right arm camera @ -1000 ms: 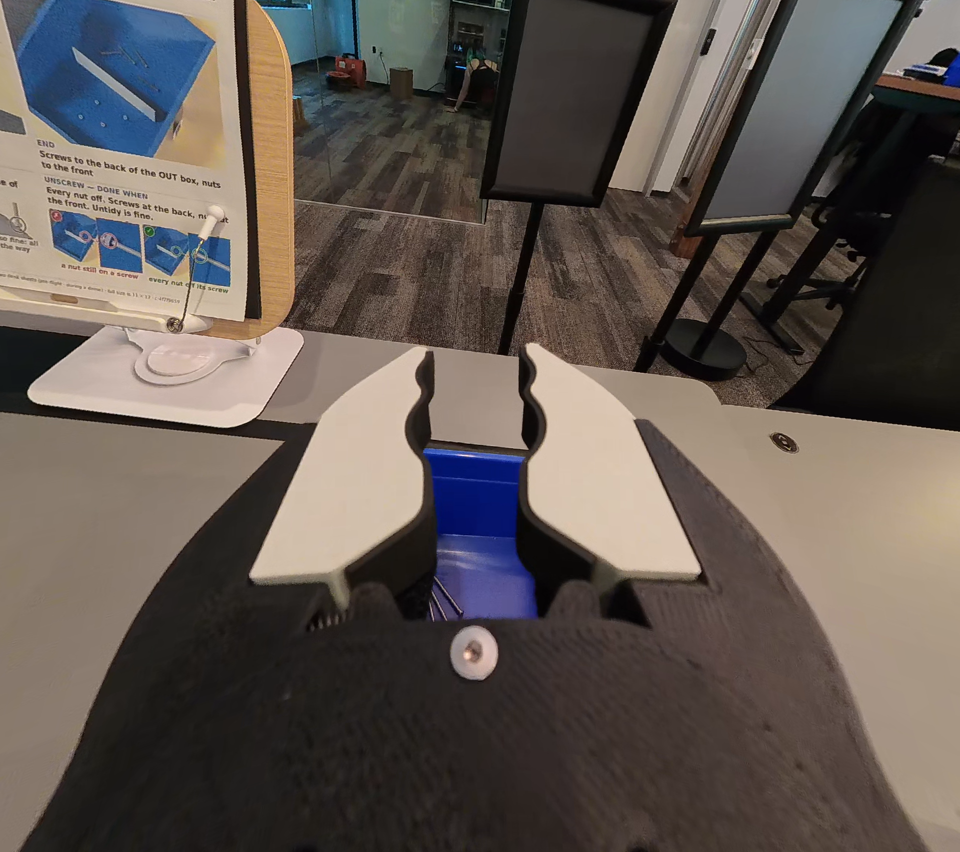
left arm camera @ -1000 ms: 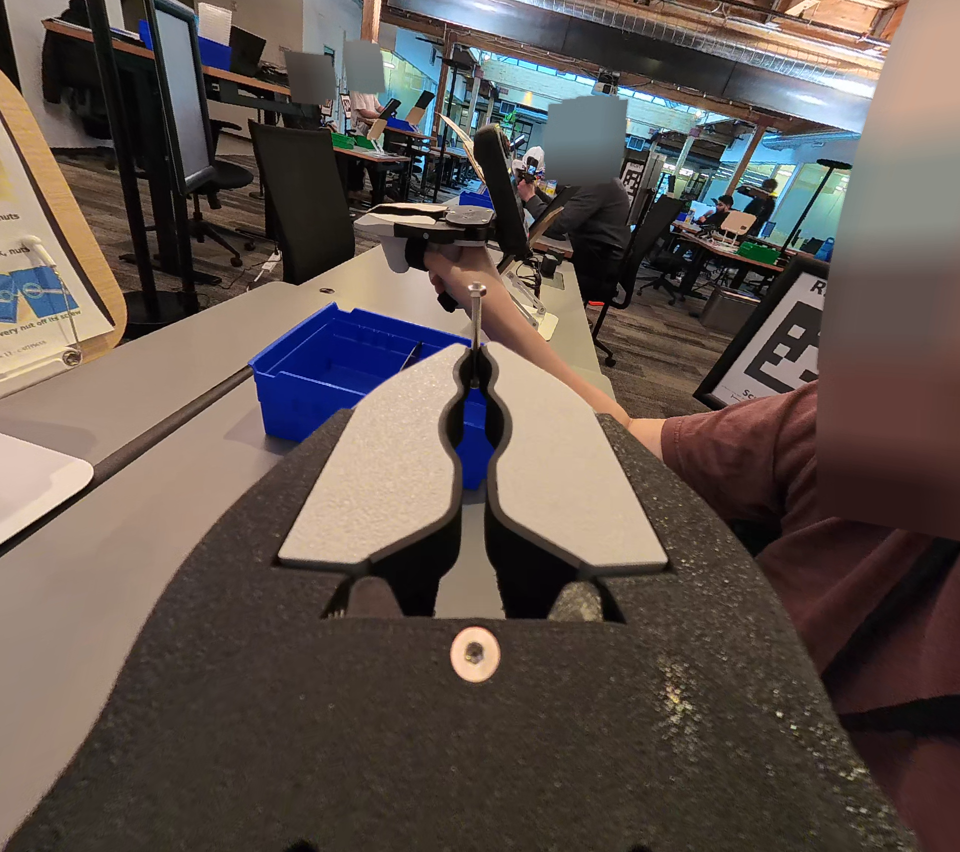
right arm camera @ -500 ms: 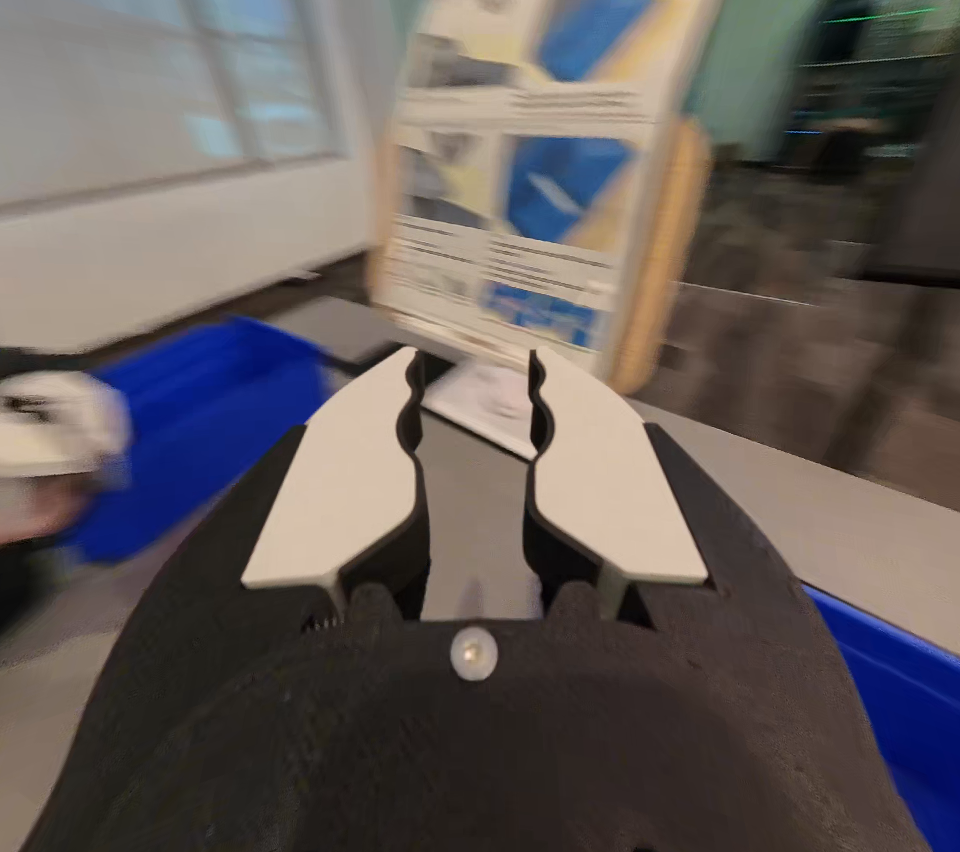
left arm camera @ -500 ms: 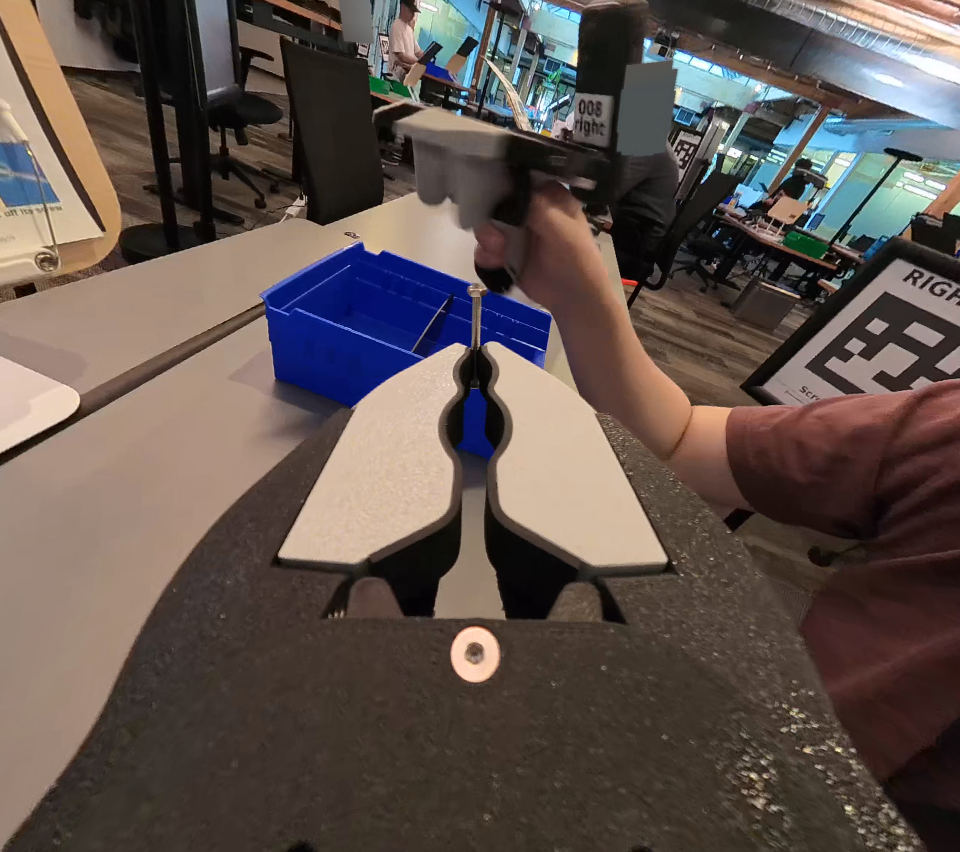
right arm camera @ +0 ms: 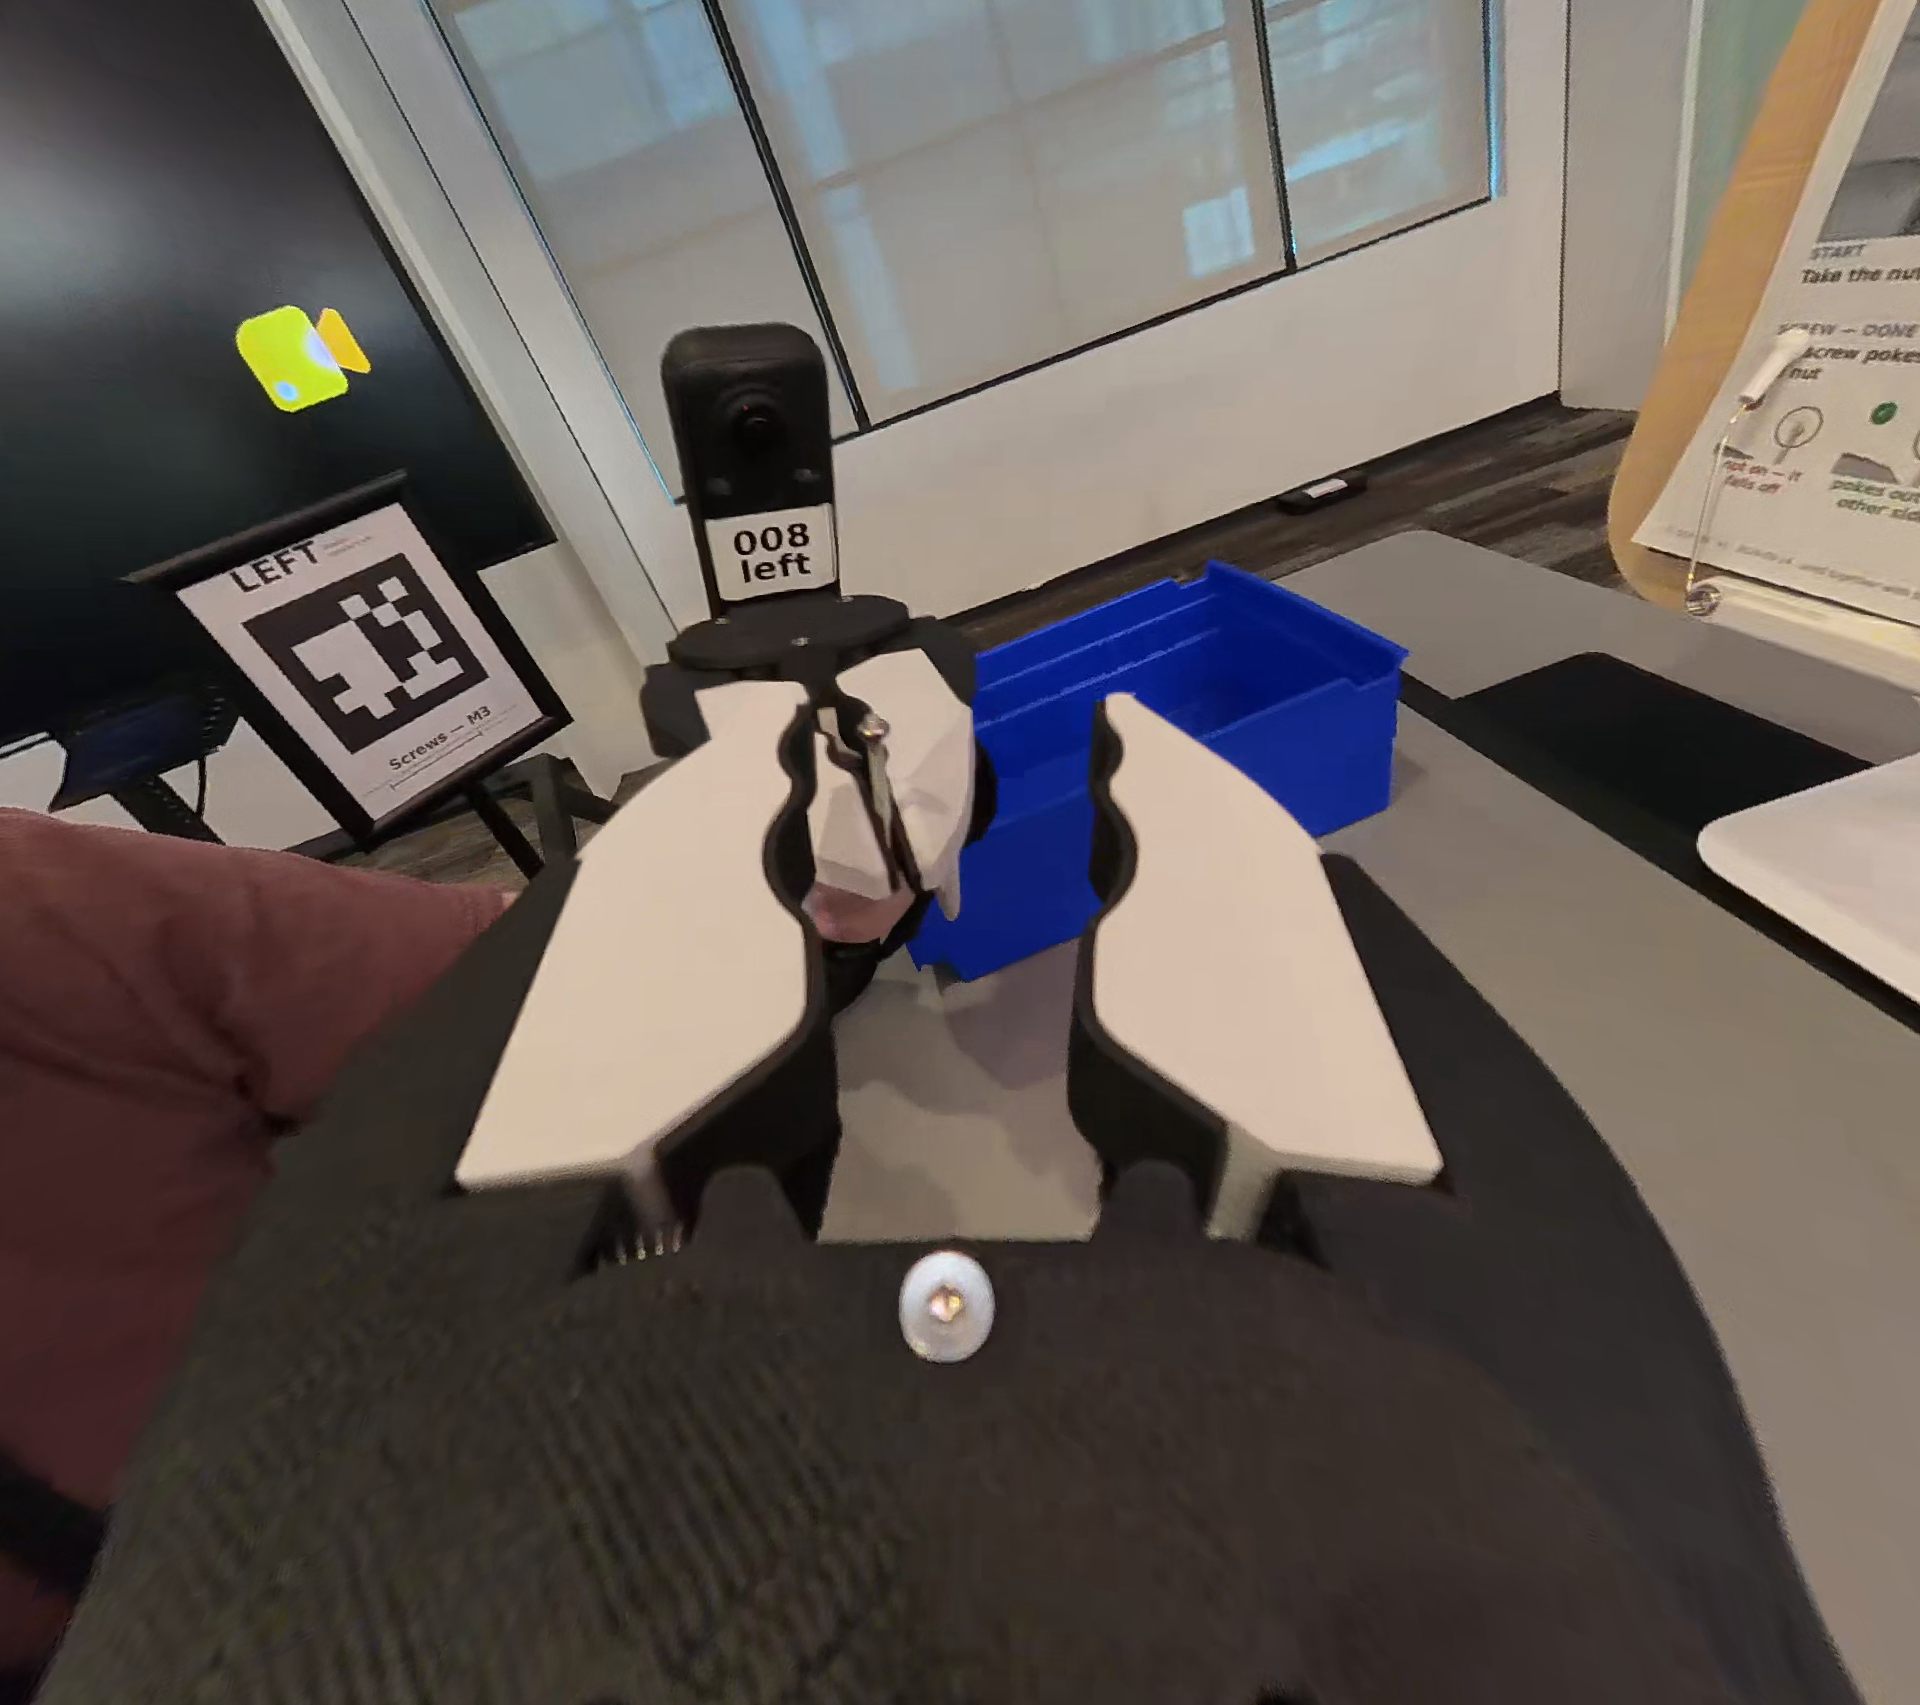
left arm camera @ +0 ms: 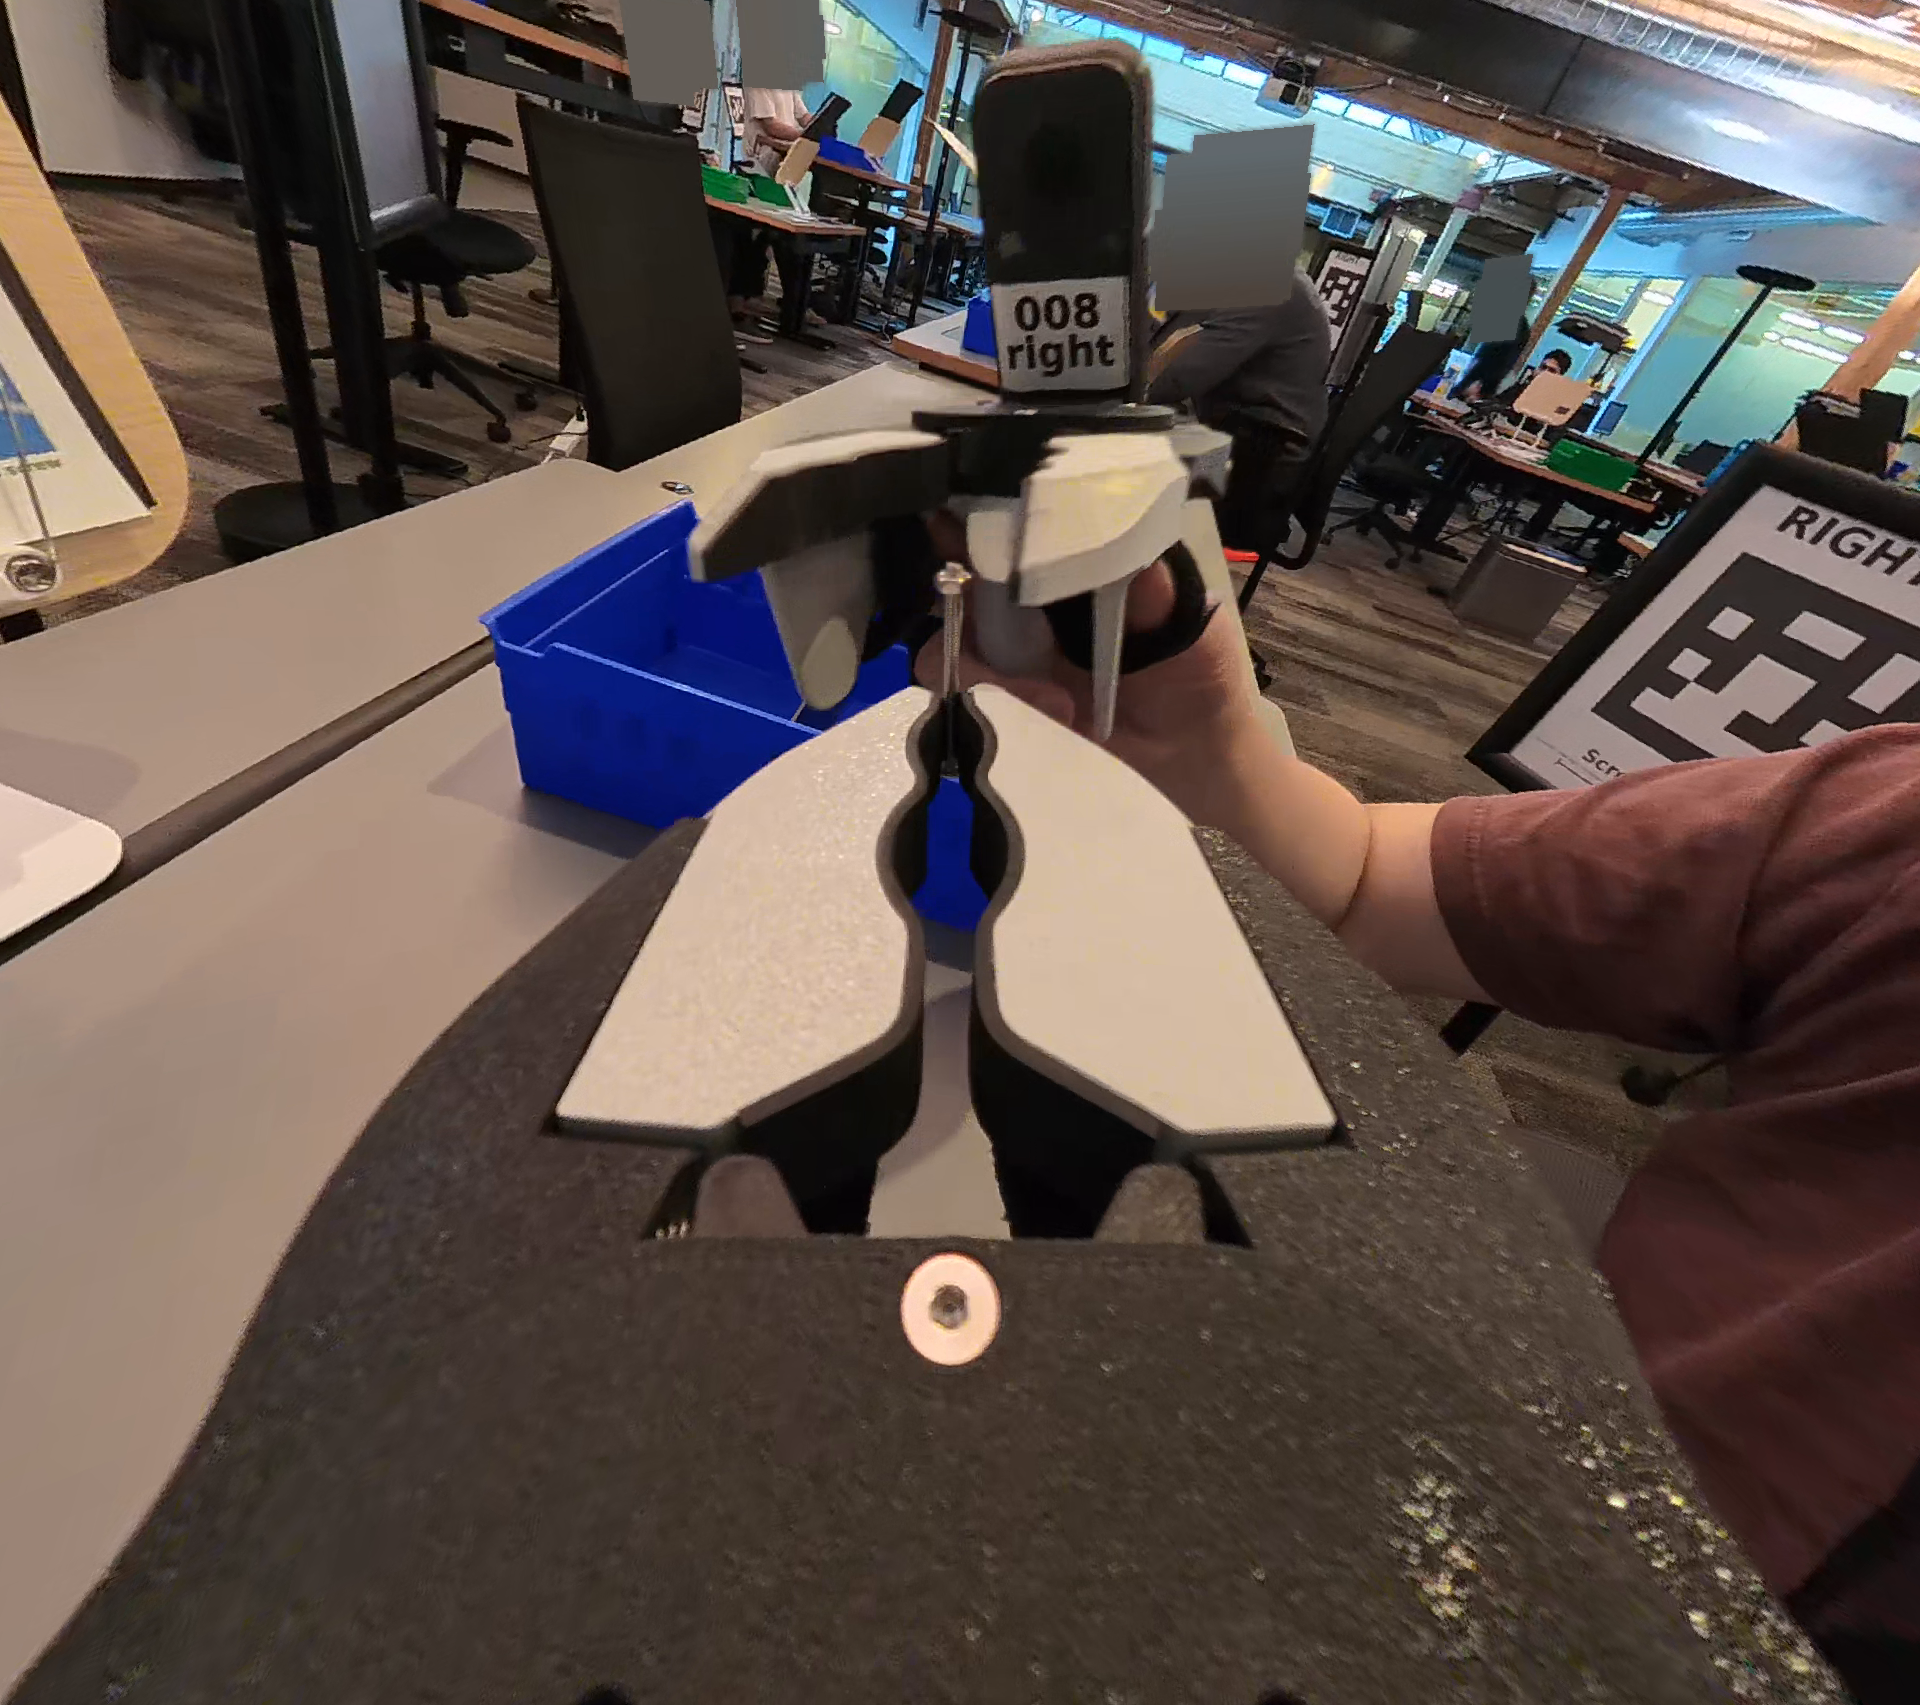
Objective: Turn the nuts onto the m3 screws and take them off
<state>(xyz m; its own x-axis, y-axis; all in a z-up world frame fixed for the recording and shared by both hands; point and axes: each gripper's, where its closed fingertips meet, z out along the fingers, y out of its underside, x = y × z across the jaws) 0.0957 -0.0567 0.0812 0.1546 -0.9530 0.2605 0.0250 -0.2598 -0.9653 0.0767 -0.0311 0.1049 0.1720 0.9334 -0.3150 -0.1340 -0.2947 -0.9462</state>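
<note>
- The left gripper point(left arm camera: 948, 705), with two grey fingers on a black foam body, is pinched on one thin silver m3 screw point(left arm camera: 949, 629), which stands upright with its head at 12 o'clock.
- The right gripper point(right arm camera: 948, 751) has its two fingers spread and holds nothing; it faces the screw from just beside it.
- One blue plastic bin point(left arm camera: 665, 699) sits on the grey table point(left arm camera: 312, 907) at 10 o'clock of the left gripper.
- A second ago the right gripper pointed down into a blue bin; it has since swung round to meet the left gripper.
</note>
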